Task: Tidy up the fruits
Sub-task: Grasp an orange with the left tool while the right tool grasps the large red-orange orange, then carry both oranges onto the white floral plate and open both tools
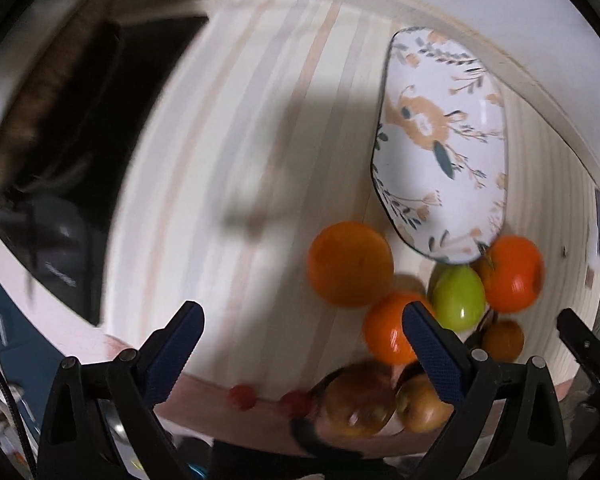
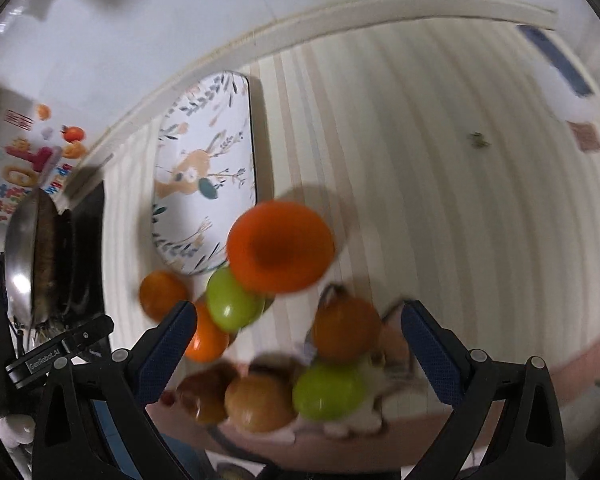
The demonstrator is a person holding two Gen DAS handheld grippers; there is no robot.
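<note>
A pile of fruit lies on the striped light table near its front edge. In the left wrist view I see an orange, a green apple, two red-orange fruits and brownish apples. My left gripper is open just left of the pile, with nothing between its fingers. The right wrist view shows a big red-orange fruit, two green apples, oranges and brown apples. My right gripper is open above them, holding nothing. A floral oblong plate lies bare behind the pile.
A metal pan and a dark stove surface stand at the table's left. Two small red fruits sit at the front edge. The other gripper shows at the left of the right wrist view. Bare tabletop stretches to the right.
</note>
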